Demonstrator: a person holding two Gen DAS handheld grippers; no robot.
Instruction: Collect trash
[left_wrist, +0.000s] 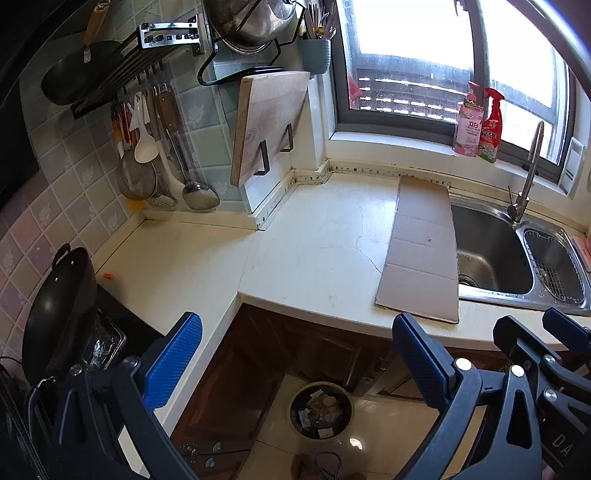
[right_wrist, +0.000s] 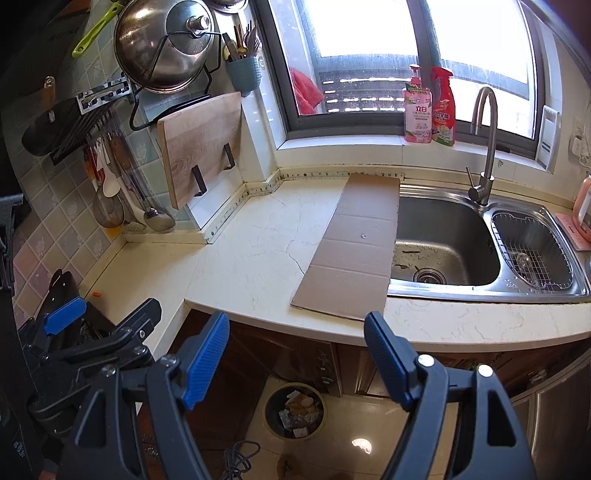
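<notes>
1. The left gripper (left_wrist: 297, 360) hangs nearest the camera with its jaws spread wide and nothing between them; its blue pads frame the dark cabinet fronts below the table's front edge.
2. The right gripper (right_wrist: 297, 362) is likewise wide open and empty, held just beside the left one, each showing at the side of the other's view.
3. On the tiled floor (right_wrist: 343, 424) below, between the two sets of jaws, stands a round trash bin (right_wrist: 294, 411) holding scraps of paper and wrappers; what exactly they are is hard to make out.
4. A black wok (left_wrist: 55, 314) sits tilted at the left end of the table.
5. A small orange scrap (left_wrist: 108, 276) lies on the white table (left_wrist: 314, 251) near its left edge, close to the wok's rim.
6. A flat sheet of cardboard (right_wrist: 354, 243) lies along the table from front edge to back edge, its right side overlapping the left rim of the steel sink (right_wrist: 443, 236).
7. At the back edge a wooden cutting board (right_wrist: 201, 144) leans on its stand against the wall, with ladles (right_wrist: 157, 218) hanging to its left.
8. Farthest off, on the window sill, a pink bottle (right_wrist: 417, 110) and a red spray bottle (right_wrist: 443, 110) stand side by side, touching.
</notes>
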